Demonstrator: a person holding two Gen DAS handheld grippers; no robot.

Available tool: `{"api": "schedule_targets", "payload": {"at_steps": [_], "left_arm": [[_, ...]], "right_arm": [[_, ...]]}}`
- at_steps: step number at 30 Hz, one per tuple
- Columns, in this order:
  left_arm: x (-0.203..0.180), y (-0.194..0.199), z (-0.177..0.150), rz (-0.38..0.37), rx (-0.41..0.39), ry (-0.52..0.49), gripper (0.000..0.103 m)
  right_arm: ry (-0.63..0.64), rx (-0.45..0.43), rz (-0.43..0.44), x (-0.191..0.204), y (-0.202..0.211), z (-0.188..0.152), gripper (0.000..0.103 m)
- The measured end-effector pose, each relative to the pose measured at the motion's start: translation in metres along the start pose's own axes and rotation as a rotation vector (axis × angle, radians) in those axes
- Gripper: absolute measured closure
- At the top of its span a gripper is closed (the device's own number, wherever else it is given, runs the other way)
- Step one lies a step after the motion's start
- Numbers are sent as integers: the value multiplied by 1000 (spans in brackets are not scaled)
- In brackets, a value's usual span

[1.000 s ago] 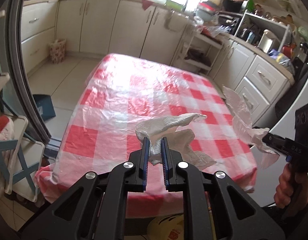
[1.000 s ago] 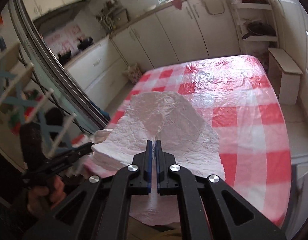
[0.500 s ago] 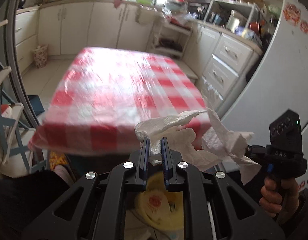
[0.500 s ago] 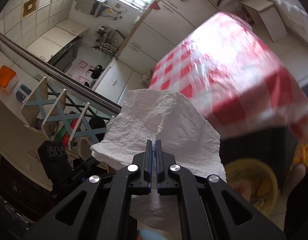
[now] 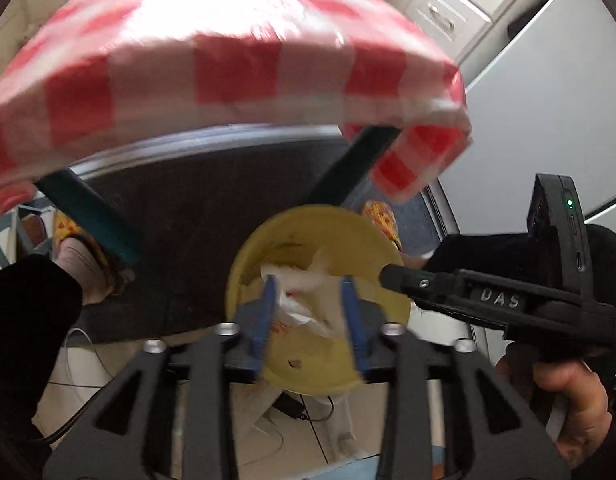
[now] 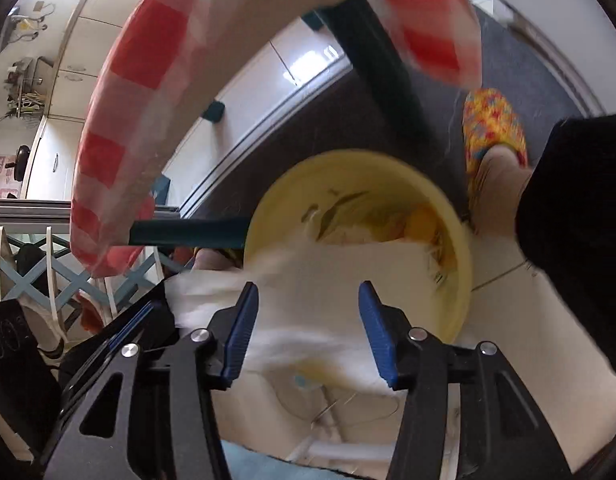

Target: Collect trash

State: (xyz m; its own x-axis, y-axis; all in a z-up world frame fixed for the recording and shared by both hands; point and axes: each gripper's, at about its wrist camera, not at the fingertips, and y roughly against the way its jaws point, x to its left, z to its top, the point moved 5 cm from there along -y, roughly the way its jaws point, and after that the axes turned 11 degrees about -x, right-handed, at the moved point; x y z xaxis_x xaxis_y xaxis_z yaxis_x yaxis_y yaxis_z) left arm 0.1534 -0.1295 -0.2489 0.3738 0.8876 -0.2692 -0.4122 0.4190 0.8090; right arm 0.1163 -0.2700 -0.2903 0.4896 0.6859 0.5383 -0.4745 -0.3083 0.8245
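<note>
- A table under a red-and-white checked cloth is filling the far part of both views, blurred, with dark teal legs standing on a dark mat and pale tiled floor near the cameras.
- White kitchen cabinets are lining the far left wall in the right wrist view; a pale appliance side is rising at the right in the left wrist view.
- A yellow bin is standing on the floor just beside the table's near edge, its mouth facing up toward both grippers.
- The left gripper is pointing down over the bin; its jaws have just been opening, and a crumpled white tissue is lying between them, loose, inside the bin's mouth.
- The right gripper is also pointing down; its jaws have just been opening, standing apart, with a white paper sheet spreading between and beyond them, draping across the bin's near rim, its long axis running left to right.
- A foot in a colourful slipper is resting just right of the bin.
</note>
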Motion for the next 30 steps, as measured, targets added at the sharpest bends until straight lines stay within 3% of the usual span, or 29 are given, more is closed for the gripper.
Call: {"api": "schedule_targets", "payload": {"at_steps": [5,8,9,11,13,14,17,24,30], "left_arm": [[19,28,14,14,-88,51,59],[25,57,28,37,-185,58,57],[26,73,32,57,-235,47,56],[25,107,40,108,-336,19,41],[27,135,42,156,-412,-1,32],[29,150,43,183,-451,-4,30],[36,186,43,235,-528,6,21],[39,248,47,283,-640,5,11],[17,286,48,302,-697,-48,8]], "right_arm": [[2,-75,64,6,12,7,49],[96,-175,64,21,33,14,49],[174,-238,50,34,46,15,49],[335,-382,42,63,75,12,45],[504,-563,49,95,111,3,22],[555,-631,51,104,124,-1,17],[691,-811,51,130,162,-19,13],[733,-966,144,154,235,-50,8],[767,-996,172,179,268,-69,7]]}}
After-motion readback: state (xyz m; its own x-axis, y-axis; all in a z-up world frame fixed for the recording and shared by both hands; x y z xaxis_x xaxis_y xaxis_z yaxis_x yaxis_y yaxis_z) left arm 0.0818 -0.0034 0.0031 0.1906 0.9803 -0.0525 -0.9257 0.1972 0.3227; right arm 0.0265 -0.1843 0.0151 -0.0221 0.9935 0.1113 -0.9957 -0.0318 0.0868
